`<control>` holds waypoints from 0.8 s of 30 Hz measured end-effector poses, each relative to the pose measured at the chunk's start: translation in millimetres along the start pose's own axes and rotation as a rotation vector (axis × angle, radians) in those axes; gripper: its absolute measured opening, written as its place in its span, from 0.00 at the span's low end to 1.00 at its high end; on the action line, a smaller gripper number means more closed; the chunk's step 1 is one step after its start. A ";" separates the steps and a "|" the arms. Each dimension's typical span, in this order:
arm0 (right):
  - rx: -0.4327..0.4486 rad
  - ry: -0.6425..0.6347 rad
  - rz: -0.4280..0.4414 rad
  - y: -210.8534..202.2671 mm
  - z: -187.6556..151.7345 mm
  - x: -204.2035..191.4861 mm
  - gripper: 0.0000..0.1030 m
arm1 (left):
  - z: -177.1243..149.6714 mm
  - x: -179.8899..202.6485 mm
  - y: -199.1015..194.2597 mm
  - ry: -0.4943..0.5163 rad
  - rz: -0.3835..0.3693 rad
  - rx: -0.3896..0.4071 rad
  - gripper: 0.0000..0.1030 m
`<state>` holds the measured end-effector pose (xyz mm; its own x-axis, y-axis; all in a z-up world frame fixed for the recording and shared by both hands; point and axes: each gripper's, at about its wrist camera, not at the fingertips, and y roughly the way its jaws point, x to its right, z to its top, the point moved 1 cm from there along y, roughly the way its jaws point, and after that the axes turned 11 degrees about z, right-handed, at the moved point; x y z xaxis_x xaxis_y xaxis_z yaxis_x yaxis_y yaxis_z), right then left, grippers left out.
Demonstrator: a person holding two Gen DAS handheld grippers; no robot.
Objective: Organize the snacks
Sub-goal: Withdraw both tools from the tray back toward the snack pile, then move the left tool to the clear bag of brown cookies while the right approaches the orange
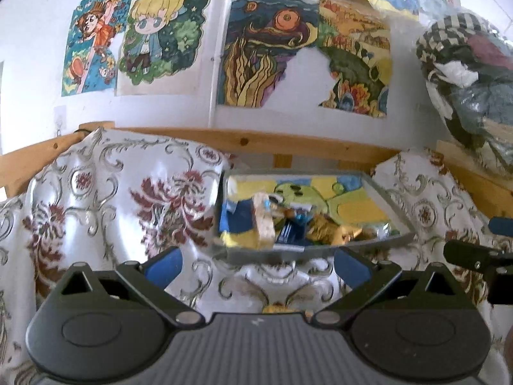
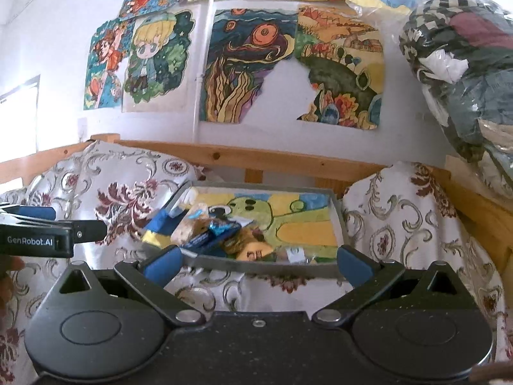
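Both grippers spread, empty — left gripper (image 1: 258,264), right gripper (image 2: 256,261) — short of tray (image 2: 340,221); piled snack wrappers (image 2: 211,229) risk slipping or double grabs.

"GenRobot.AI" in white letters on black body of left gripper (image 2: 48,221), seen at right-wrist view's left edge.

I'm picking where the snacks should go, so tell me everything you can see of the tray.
The tray is shallow and rectangular with a grey rim. A green-and-yellow cartoon picture shows on or through its floor. It sits on the floral cloth, below the wooden rail. Wrapped snacks lie heaped in its left half; the right half is bare. Both grippers are open and short of it, touching nothing.
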<state>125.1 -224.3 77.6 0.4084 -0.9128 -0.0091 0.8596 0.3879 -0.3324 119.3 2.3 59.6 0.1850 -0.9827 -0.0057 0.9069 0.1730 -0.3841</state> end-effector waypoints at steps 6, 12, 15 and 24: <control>-0.030 -0.003 -0.001 -8.3 -18.0 -10.8 0.99 | -23.0 -5.4 -7.4 0.020 0.004 -0.041 1.00; -0.080 0.014 -0.008 -9.6 -38.6 -17.6 0.99 | -44.2 -11.7 -9.6 0.043 0.013 -0.098 1.00; -0.111 0.024 -0.019 -8.6 -49.5 -20.2 0.99 | -52.0 -15.5 -8.7 0.045 0.016 -0.126 1.00; -0.201 0.048 -0.023 -6.5 -82.4 -28.4 0.99 | -72.7 -14.5 -7.6 0.130 0.029 -0.180 1.00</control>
<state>82.6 -211.4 2.3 0.3698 -0.9281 -0.0429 0.7881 0.3378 -0.5146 82.2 10.5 -4.6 0.1490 -0.9798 -0.1338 0.8176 0.1981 -0.5406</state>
